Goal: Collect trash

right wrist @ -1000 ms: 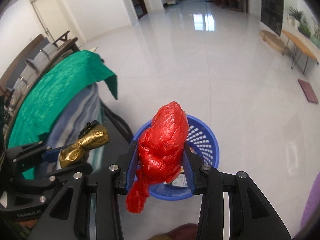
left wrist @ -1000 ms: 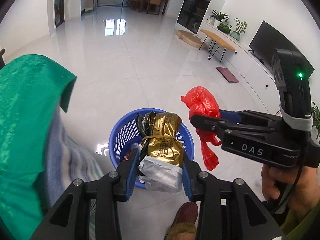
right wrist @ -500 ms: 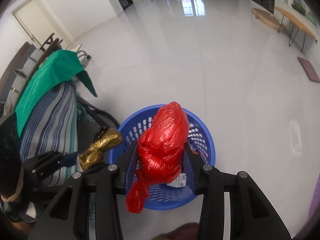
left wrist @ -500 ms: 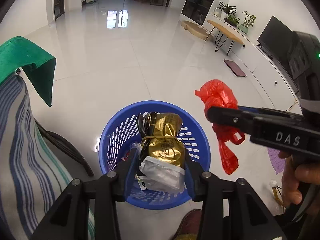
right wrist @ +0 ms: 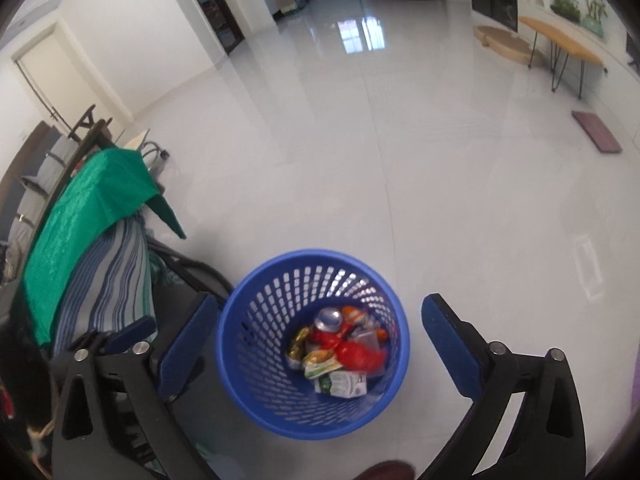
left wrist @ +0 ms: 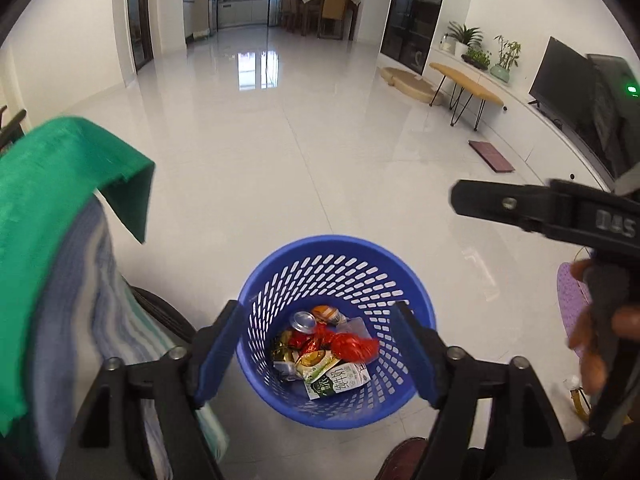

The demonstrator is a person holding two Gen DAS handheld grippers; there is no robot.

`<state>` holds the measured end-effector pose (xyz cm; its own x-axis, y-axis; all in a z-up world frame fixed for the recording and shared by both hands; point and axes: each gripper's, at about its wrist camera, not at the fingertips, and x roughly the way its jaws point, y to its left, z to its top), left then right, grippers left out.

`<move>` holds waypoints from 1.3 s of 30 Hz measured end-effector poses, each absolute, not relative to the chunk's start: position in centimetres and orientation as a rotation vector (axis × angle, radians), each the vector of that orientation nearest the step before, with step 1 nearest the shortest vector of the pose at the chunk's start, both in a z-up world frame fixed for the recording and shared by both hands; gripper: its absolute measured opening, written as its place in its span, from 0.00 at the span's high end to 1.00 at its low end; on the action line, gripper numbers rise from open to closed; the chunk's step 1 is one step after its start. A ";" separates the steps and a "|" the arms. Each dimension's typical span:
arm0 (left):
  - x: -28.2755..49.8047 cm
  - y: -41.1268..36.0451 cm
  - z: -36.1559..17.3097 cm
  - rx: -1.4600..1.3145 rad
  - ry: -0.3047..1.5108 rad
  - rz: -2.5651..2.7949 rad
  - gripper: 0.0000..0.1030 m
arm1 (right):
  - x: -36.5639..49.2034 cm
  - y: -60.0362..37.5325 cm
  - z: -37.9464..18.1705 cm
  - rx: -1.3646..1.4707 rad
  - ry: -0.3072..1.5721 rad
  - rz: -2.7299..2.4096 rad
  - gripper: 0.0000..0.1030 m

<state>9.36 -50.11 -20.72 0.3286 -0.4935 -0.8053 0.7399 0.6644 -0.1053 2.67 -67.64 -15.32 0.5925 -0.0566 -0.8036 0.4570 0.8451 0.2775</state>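
Note:
A blue perforated plastic basket stands on the white floor below both grippers; it also shows in the right wrist view. Inside lie the red plastic bag, a gold wrapper, a drinks can, and green-white cartons. My left gripper is open and empty above the basket. My right gripper is open and empty above it; its body also shows at the right of the left wrist view.
A chair draped with green cloth and a striped blue fabric stands close on the left of the basket. A wooden bench, a TV and a dark mat lie far right. A shoe tip is below.
Both grippers opened. The gold wrapper packet dropped from the left gripper and the red bag from the right gripper into the basket. Both grippers rose.

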 end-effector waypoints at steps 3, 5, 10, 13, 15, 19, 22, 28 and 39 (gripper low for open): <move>7.3 -49.0 -18.2 0.303 0.901 -0.859 0.17 | 1.9 -66.7 -13.2 0.461 0.845 -0.329 0.00; 6.0 -48.3 -16.7 0.321 0.881 -0.849 0.11 | 0.8 -66.0 -11.9 0.461 0.818 -0.331 0.00; 3.4 -45.9 -13.5 0.316 0.812 -0.843 0.09 | -1.2 -63.6 -9.9 0.405 0.803 -0.409 0.00; 2.2 -44.8 -12.3 0.326 0.762 -0.818 0.00 | -3.0 -62.3 -9.2 0.397 0.801 -0.412 0.00; 1.8 -44.1 -11.9 0.319 0.755 -0.816 0.00 | -4.5 -61.3 -8.8 0.401 0.804 -0.424 0.00; 1.4 -43.1 -11.2 0.304 0.731 -0.795 0.00 | -7.1 -60.0 -8.0 0.391 0.778 -0.435 0.00; 1.2 -42.2 -10.3 0.276 0.723 -0.776 0.00 | -8.8 -59.5 -7.3 0.410 0.742 -0.466 0.00; 1.0 -41.5 -9.7 0.318 0.730 -0.690 0.00 | -10.3 -59.6 -7.9 0.480 0.761 -0.451 0.00; 0.9 -42.0 -11.1 0.331 0.852 -0.705 0.00 | -10.6 -57.3 -7.9 0.353 0.789 -0.454 0.00</move>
